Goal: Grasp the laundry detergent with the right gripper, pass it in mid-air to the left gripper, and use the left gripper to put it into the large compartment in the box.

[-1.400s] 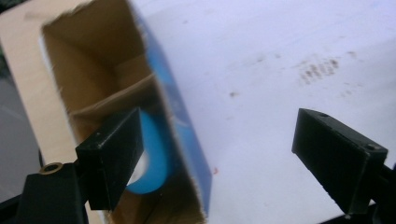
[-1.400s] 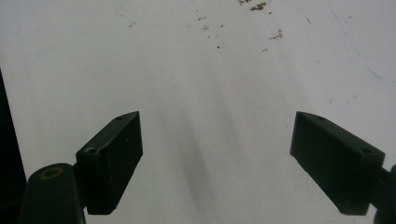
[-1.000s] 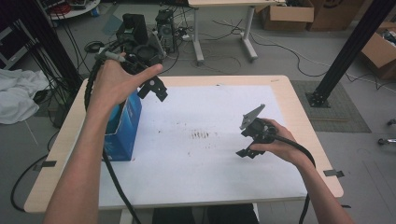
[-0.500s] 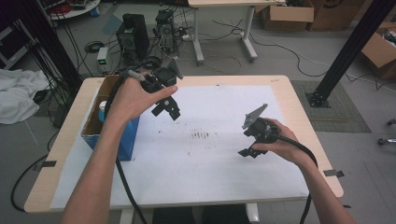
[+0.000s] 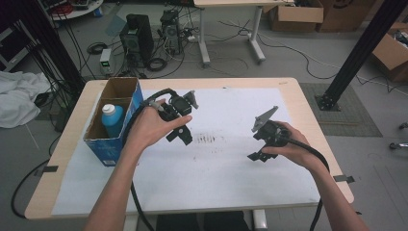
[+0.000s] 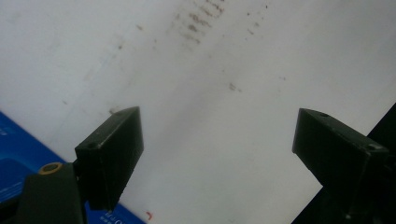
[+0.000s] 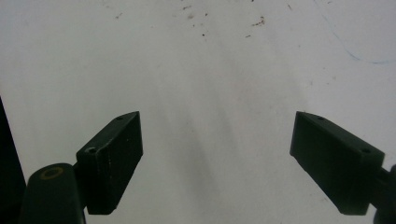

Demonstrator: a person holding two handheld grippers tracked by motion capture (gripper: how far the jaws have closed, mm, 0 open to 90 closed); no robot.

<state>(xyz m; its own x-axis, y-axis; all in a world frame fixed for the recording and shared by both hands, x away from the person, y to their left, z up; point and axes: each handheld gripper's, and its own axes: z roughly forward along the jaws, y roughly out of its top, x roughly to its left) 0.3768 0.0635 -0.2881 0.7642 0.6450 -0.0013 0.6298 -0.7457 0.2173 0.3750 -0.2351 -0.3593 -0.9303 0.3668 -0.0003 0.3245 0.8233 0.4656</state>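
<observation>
While both wrists hover, each hand-held gripper [image 5: 179, 137] [image 5: 257, 155] gapes empty.

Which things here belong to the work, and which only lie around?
Work:
- bottle
- box
- left tongs
- right tongs

Around:
- white sheet
- table
- cardboard boxes
- computers
</observation>
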